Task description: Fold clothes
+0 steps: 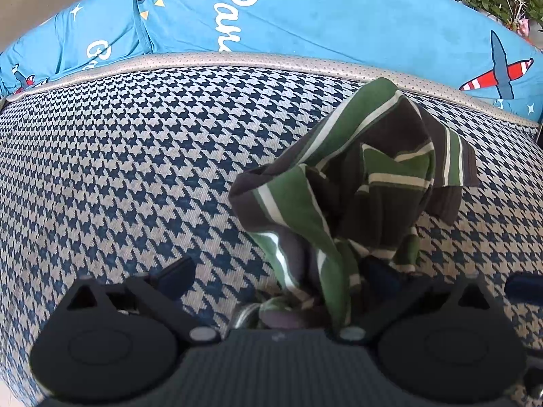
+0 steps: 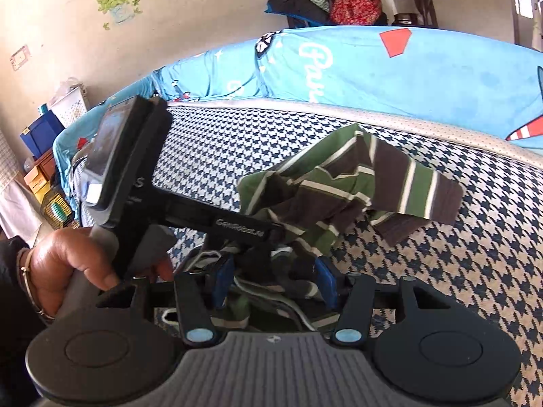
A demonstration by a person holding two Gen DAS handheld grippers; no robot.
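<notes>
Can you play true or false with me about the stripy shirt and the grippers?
1. The shirt is green, brown and white striped. True.
2. The shirt is neatly folded. False: it is bunched up.
3. The couch seat has a blue and white pattern. True.
4. The cover behind is red. False: it is blue with airplanes.
5. The right gripper has shirt cloth between its fingers. True.
</notes>
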